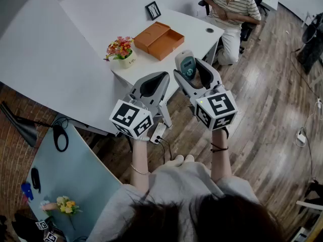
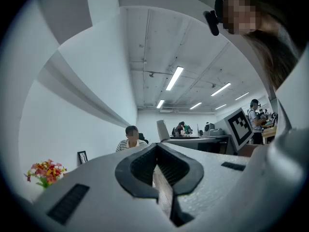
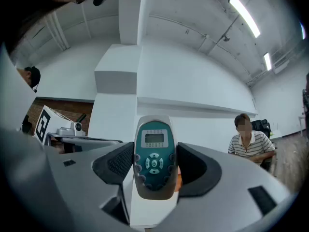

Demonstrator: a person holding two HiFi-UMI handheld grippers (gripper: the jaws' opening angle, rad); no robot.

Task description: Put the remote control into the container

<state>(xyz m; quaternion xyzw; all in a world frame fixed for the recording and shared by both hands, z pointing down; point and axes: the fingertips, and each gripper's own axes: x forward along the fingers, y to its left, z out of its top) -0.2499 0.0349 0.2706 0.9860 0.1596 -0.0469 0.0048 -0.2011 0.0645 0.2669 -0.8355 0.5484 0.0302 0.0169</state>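
A grey remote control with a teal face and small screen stands upright between the jaws of my right gripper, which is shut on its sides and holds it in the air. An orange container, open with its lid beside it, lies on the white table, beyond and to the left of the remote. My left gripper hovers beside the right one, above the table's near edge. Its jaws are shut with nothing between them.
A pot of flowers stands left of the container, and a small picture frame stands behind it. A person in a striped shirt sits at the table's far end. A power strip lies on the wooden floor below.
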